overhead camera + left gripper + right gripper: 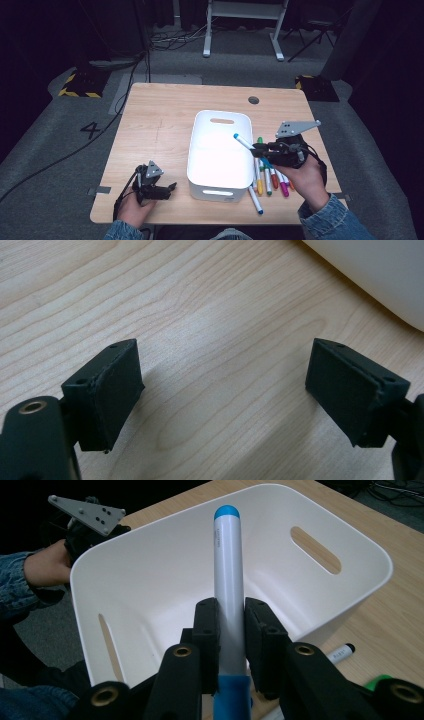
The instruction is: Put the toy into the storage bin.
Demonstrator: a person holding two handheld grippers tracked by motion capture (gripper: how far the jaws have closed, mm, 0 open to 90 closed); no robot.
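A white bin [220, 172] with handle slots stands mid-table; its inside [165, 587] looks bare. My right gripper [256, 147] is shut on a white marker with a blue cap [243, 141], held over the bin's right rim. In the right gripper view that marker [228, 575] points out over the bin between the two pads. Several coloured markers [270, 177] lie on the table [160, 120] right of the bin. My left gripper [172, 187] rests low at the front left, open with nothing between its pads [117, 390], above bare wood [220, 345].
One marker [256, 200] lies at the bin's front right corner. A round grommet hole [253, 100] sits near the table's far edge. Beyond the table are a desk frame [245, 22], floor cables and yellow-black striped blocks [80, 82].
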